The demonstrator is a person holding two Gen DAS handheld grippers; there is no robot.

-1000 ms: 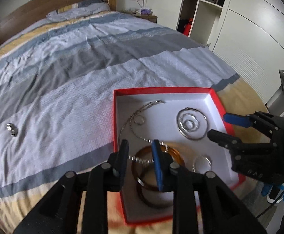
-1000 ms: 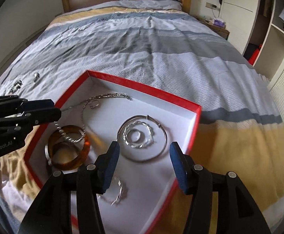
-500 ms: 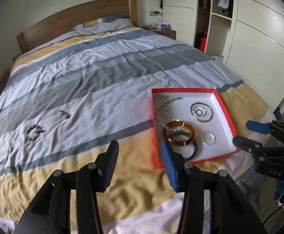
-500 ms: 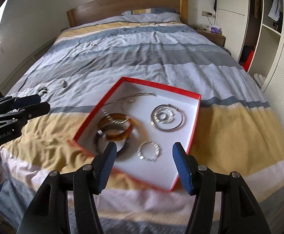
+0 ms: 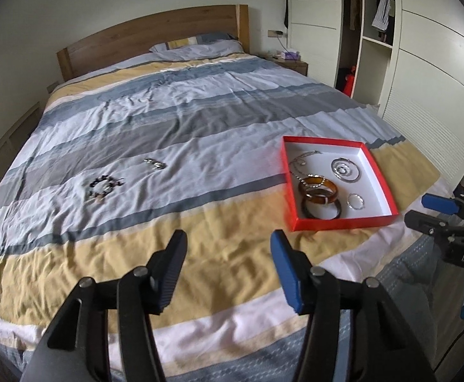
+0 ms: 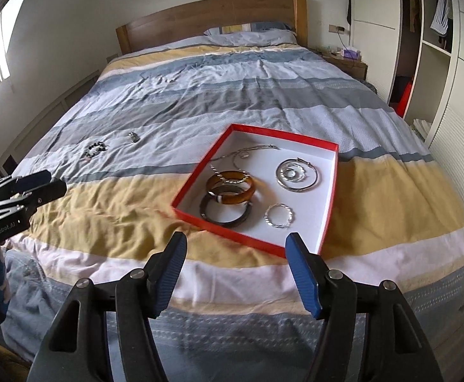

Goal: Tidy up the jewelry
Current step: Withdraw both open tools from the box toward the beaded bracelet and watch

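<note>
Striped bedspread [image 5: 181, 133] at the foot end, red tray [image 6: 326, 219] of bangles and rings near the right corner.
Both empty and spread wide: left gripper [image 5: 228, 267], right gripper [image 6: 236, 273]. Best to reach left for the beaded bracelet [image 5: 104, 185] and small silver piece [image 5: 155, 164], well apart from the tray; long axis runs toward the headboard.

Two black plastic grippers: left gripper [image 5: 228, 267] and right gripper [image 6: 236, 270]. Ribbed blue pads [image 6: 302, 277] on each finger, silver screws [image 6: 136, 274] at the linkage pivots. White "GenRobot.AI" lettering at 9 o'clock in the right view, "DAS" at 3 o'clock in the left.
</note>
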